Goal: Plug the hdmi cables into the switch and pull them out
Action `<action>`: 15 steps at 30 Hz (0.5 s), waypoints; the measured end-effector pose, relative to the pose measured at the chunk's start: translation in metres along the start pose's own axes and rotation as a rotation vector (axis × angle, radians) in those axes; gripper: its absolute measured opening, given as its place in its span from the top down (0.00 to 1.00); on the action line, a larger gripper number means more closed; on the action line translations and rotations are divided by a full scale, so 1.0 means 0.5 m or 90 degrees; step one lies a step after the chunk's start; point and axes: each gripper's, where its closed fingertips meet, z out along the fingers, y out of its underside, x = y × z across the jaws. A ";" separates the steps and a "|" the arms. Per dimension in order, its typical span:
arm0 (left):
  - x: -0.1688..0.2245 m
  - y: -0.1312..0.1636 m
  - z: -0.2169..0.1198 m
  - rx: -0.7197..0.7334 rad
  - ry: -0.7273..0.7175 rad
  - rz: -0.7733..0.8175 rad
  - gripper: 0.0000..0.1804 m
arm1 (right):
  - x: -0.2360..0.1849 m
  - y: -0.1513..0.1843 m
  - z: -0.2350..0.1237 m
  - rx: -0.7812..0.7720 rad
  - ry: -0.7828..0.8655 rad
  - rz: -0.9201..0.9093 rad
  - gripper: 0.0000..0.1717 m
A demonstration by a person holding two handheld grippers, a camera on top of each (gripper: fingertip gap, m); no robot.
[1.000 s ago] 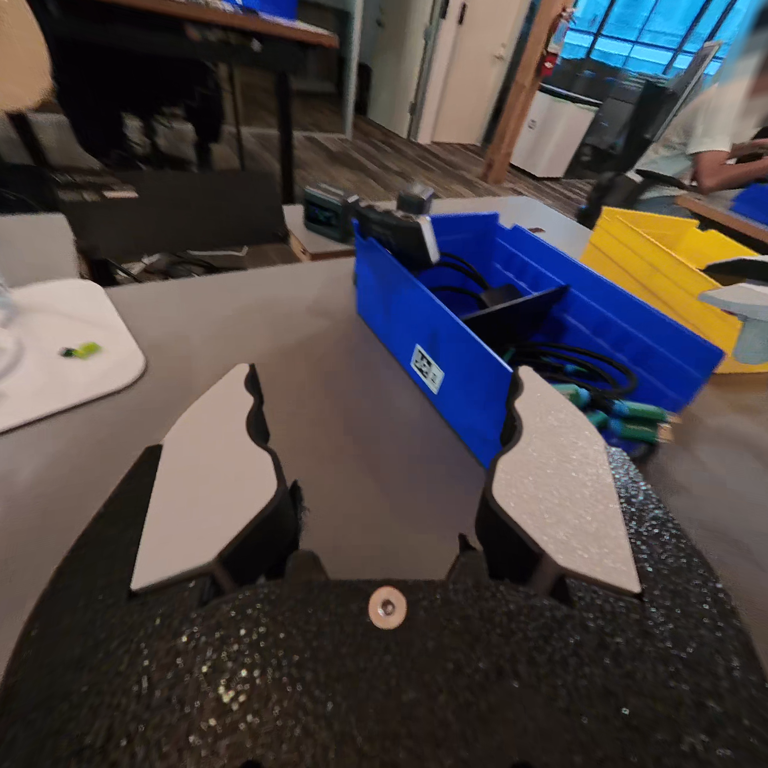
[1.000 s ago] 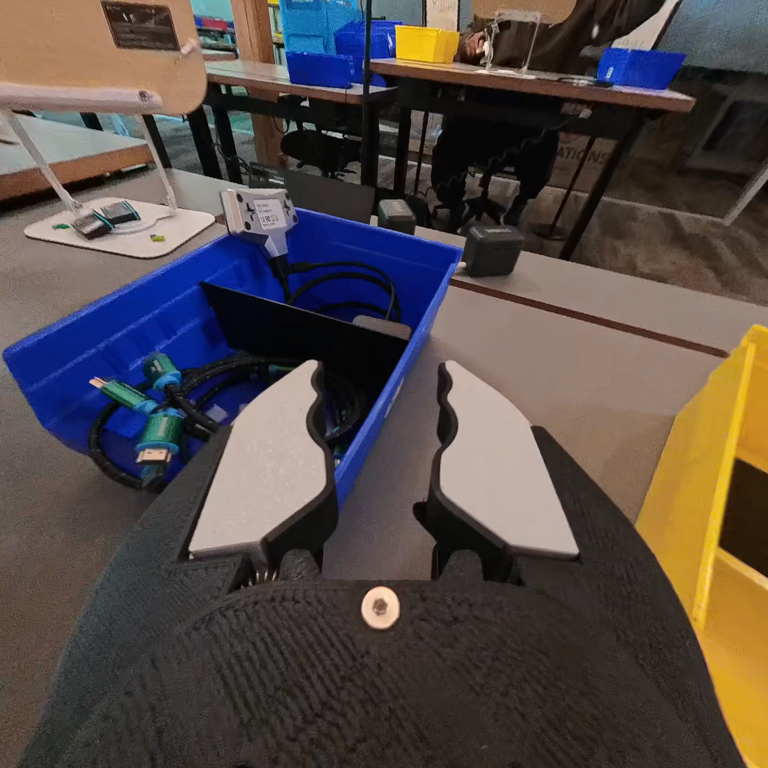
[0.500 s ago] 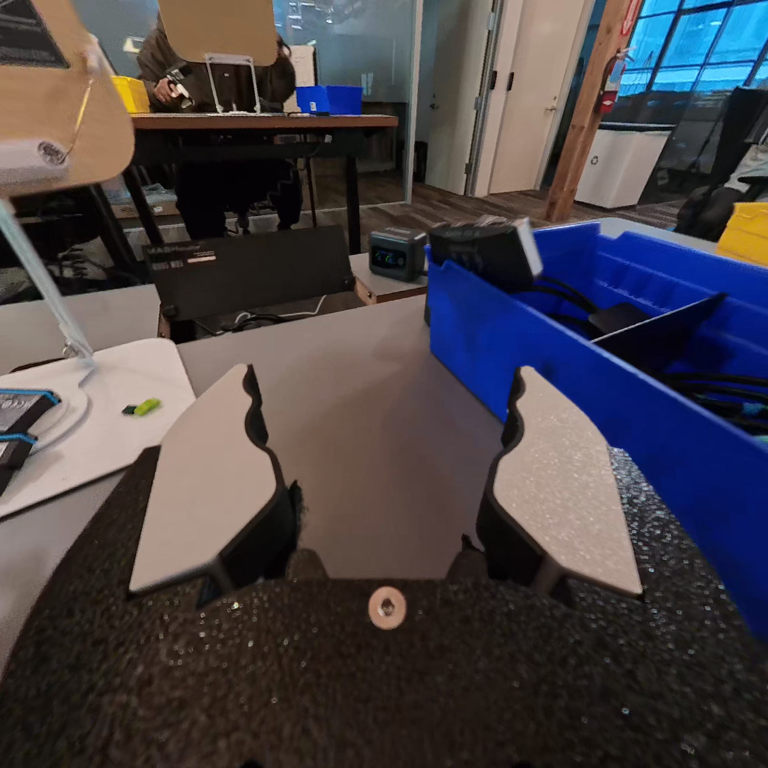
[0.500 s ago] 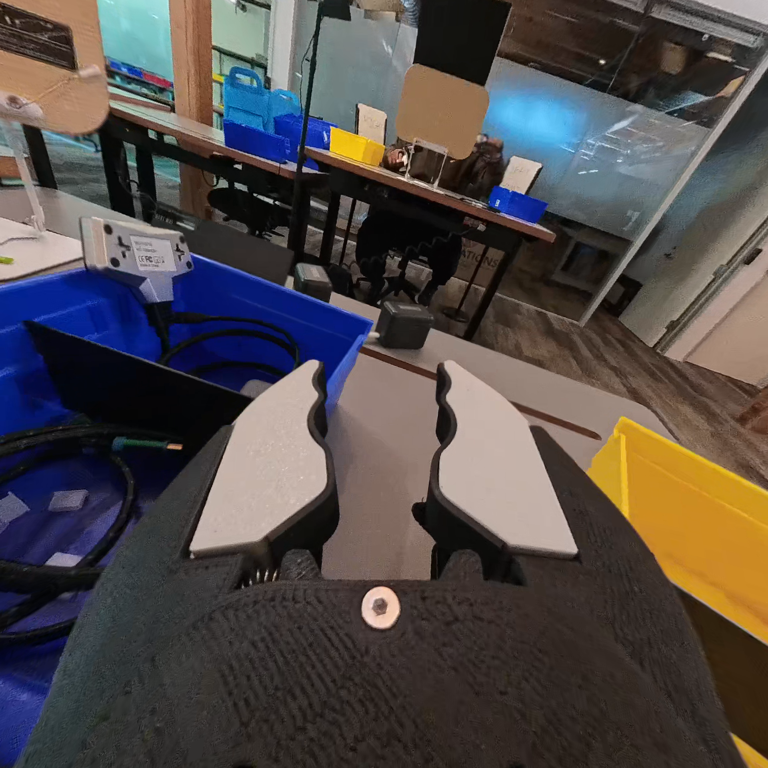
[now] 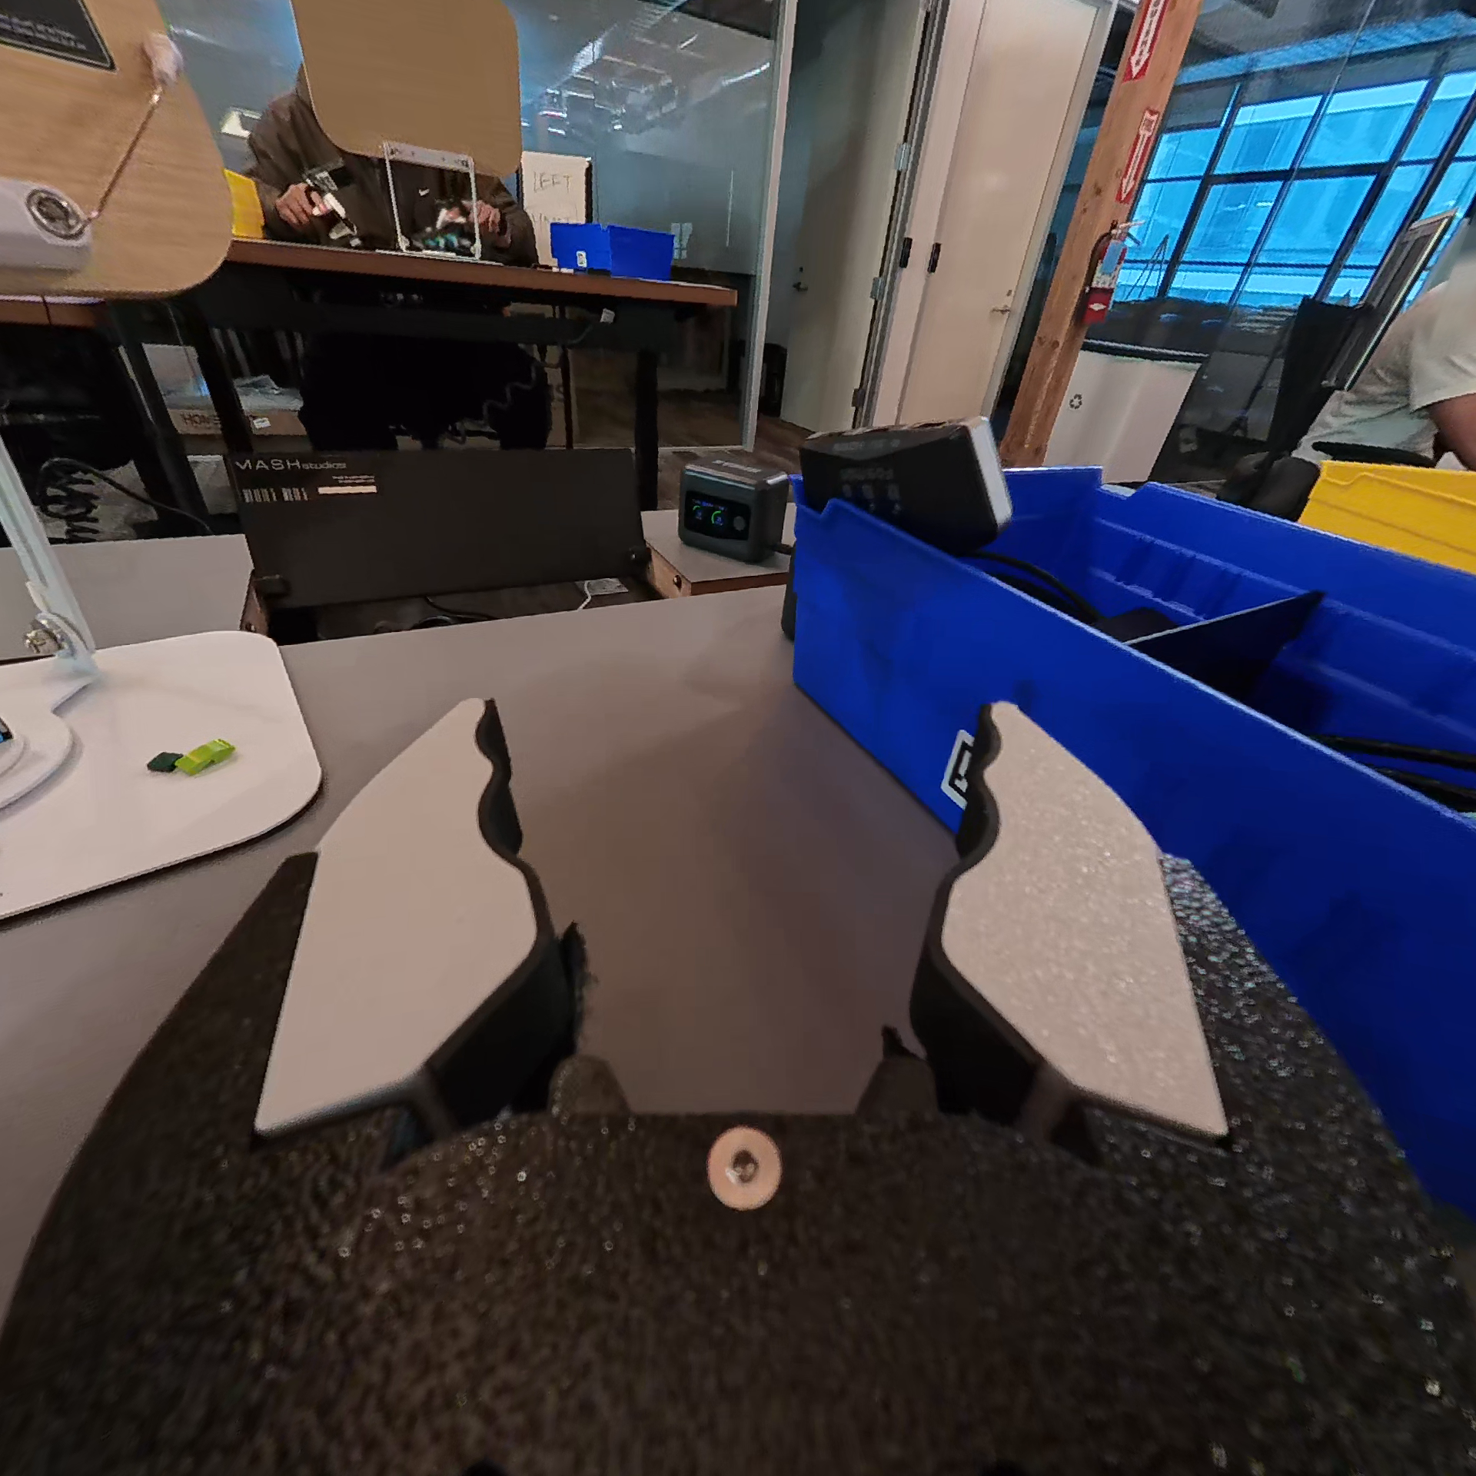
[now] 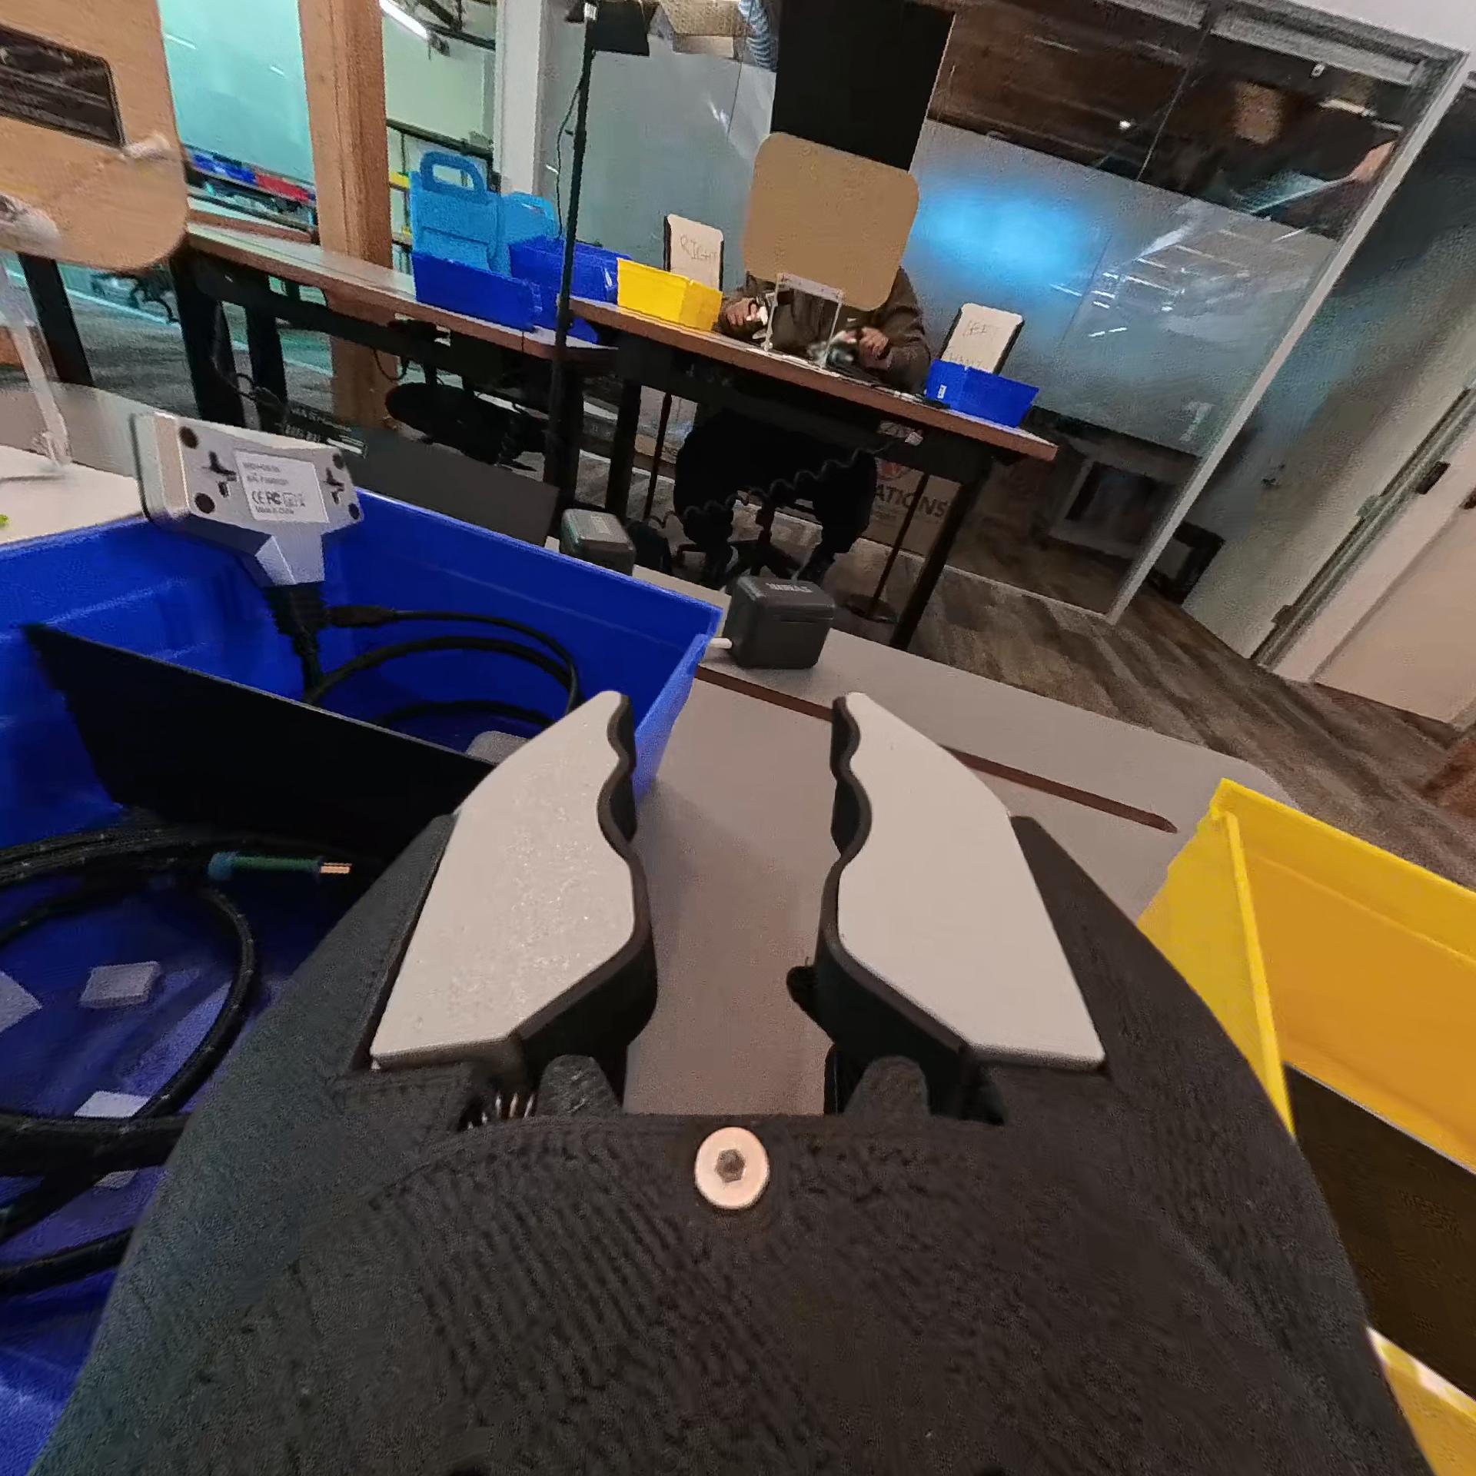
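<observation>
My left gripper [image 5: 735, 711] is wide open and empty over the grey table [image 5: 679, 719], just left of a blue bin [image 5: 1118, 719]. My right gripper [image 6: 731, 707] is open and empty, with its left fingertip [image 6: 615, 719] beside the near corner of the same blue bin [image 6: 511, 575]. The bin holds a black divider [image 6: 240, 751], black cables [image 6: 447, 639] and a grey adapter box [image 6: 240, 487] that leans on its far rim; the box also shows in the left wrist view [image 5: 902, 479].
A yellow bin [image 6: 1318, 918] stands to the right. A white stand base [image 5: 144, 759] with a small green piece [image 5: 204, 755] lies at the left. Two small dark chargers [image 5: 731, 511] [image 6: 779, 623] sit at the table's far edge. People sit at other tables behind.
Both grippers have tilted up and moved along the blue bin; the views now look more across the room. The right jaws narrowed slightly. Nothing was taken hold of.
</observation>
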 end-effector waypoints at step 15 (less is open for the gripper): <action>0.016 -0.015 -0.005 0.040 0.034 -0.010 0.41 | -0.045 -0.050 -0.019 -0.002 -0.155 0.105 0.72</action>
